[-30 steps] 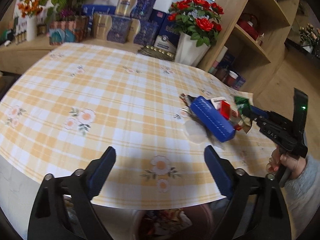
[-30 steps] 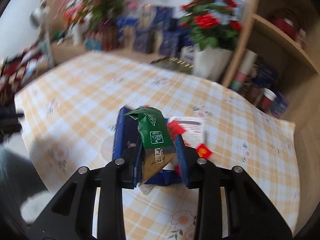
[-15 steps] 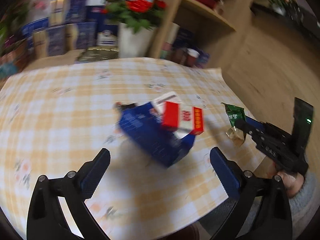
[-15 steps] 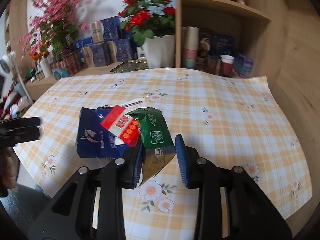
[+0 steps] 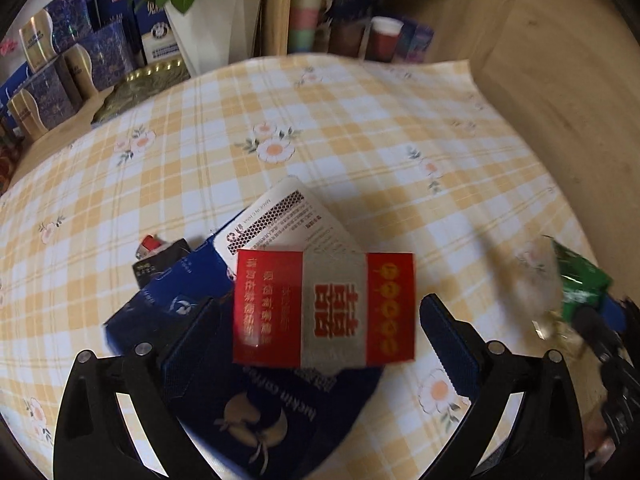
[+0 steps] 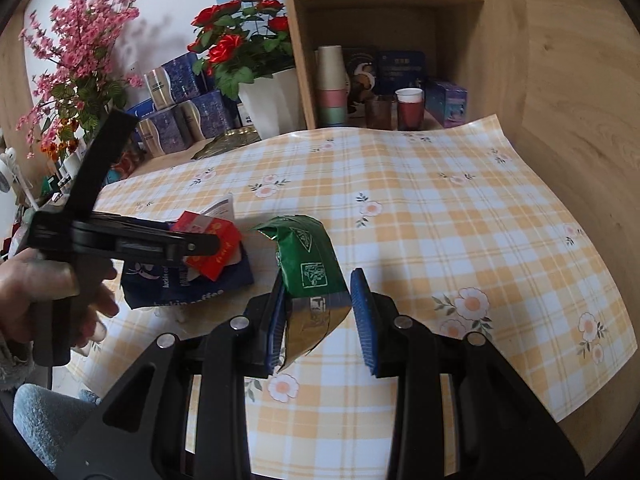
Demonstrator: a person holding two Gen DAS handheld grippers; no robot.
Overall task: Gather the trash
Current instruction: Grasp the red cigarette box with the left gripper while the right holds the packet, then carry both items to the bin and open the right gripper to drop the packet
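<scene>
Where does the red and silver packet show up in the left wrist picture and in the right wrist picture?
Left wrist: the red and silver packet sits low in the centre, between the open left tool's fingers, atop the blue coffee bag.
Right wrist: the same packet is left of centre, partly behind the left tool.
Shared landmark: the red paper cup on the shelf.

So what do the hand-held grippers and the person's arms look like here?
Both hand-held grippers, left and right, have black plastic frames with silver rivets and blue ribbed finger pads. The left hand is bare, with a fuzzy grey sleeve.
</scene>
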